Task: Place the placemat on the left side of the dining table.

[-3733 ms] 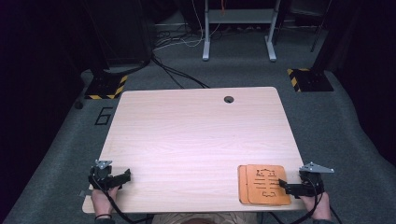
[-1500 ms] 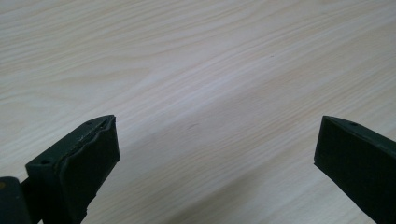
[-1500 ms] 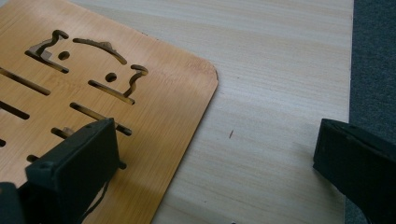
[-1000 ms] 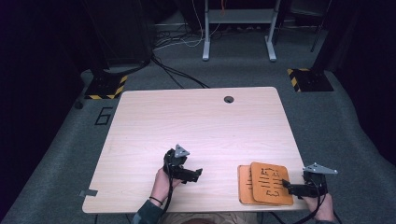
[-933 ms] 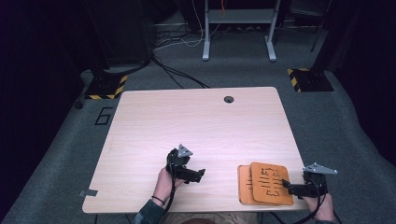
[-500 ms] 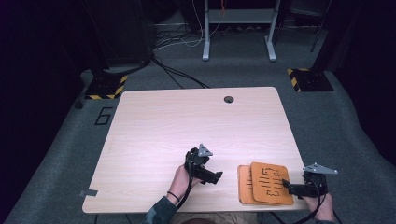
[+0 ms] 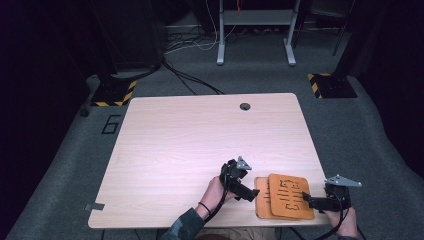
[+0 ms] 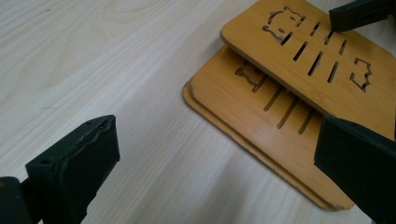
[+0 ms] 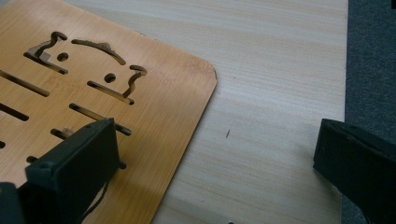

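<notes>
Two bamboo trivets (image 7: 286, 196) sit stacked and offset near the front right corner of the wooden table (image 7: 200, 145), top one shifted right over the lower. Left gripper (image 7: 248, 192) is just beside the stack's left edge, jaws spread wide, gripping nothing; in the left gripper view the lower trivet (image 8: 261, 121) lies between its jaws. Right gripper (image 7: 309, 200) is at the stack's right edge, jaws apart, one jaw over the top trivet (image 9: 93, 93), the other over the table near its edge.

A pale wooden table (image 7: 190, 145) bears stacked bamboo boards (image 7: 285, 196) (near its front-right corner).
</notes>
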The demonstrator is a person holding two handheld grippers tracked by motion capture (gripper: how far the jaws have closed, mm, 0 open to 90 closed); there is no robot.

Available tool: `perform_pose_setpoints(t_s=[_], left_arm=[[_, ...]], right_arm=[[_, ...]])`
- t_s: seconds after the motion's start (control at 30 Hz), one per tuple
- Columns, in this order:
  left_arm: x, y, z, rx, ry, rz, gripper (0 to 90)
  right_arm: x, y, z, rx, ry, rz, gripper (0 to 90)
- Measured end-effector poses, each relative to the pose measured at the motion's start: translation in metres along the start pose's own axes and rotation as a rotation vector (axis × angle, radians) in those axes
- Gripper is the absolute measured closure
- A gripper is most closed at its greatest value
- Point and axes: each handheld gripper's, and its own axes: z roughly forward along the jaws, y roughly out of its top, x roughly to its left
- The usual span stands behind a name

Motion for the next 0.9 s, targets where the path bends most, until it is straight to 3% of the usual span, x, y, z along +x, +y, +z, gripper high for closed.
perform_pose_setpoints(t_s=[0.5, 0.9], left_arm=[[-0.029, 0.020, 0.038, 0.071, -0.102, 0.057, 0.0], [-0.040, 0.026, 0.059, 0.106, -0.146, 0.047, 0.1]], right_arm=[[0.000, 0.000, 0.000, -0.002, 0.000, 0.002, 0.0], [0.000, -0.001, 0.000, -0.005, -0.003, 0.006, 0.0]])
